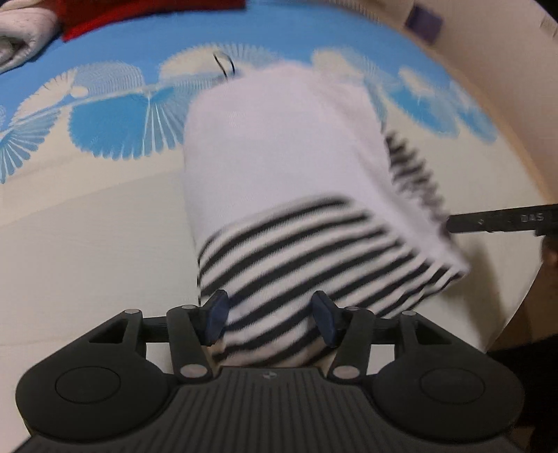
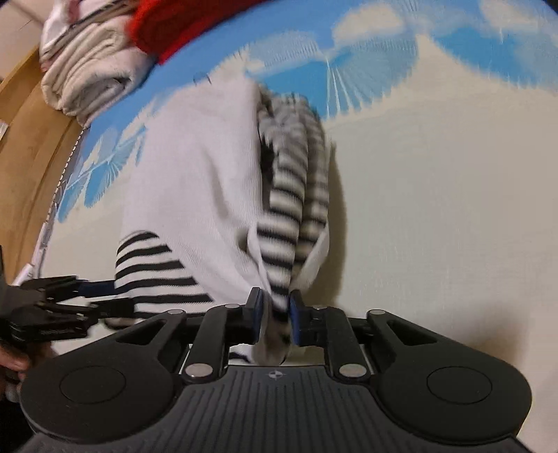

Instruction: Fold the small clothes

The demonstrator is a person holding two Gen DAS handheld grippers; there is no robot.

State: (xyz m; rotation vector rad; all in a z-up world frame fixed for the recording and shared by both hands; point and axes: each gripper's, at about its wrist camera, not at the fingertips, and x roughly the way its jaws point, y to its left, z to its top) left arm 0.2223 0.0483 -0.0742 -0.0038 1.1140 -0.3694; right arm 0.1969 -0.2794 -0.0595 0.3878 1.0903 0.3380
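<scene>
A small white garment with black-striped trim (image 1: 279,167) is seen stretched out ahead of both tongs, over a cream and blue patterned sheet (image 1: 87,223). Its striped hem is caught between the blue pads of the left tongs (image 1: 270,315), which are held fairly wide around a thick bunch of cloth. A gathered striped fold is pinched tightly by the right tongs (image 2: 275,313), pads pressed close on the fabric. Far ahead of the tongs, a red cloth (image 2: 167,24) and a rolled pale towel (image 2: 90,80) are found at the sheet's edge, beside a wooden surface (image 2: 31,139). Both views are blurred.
</scene>
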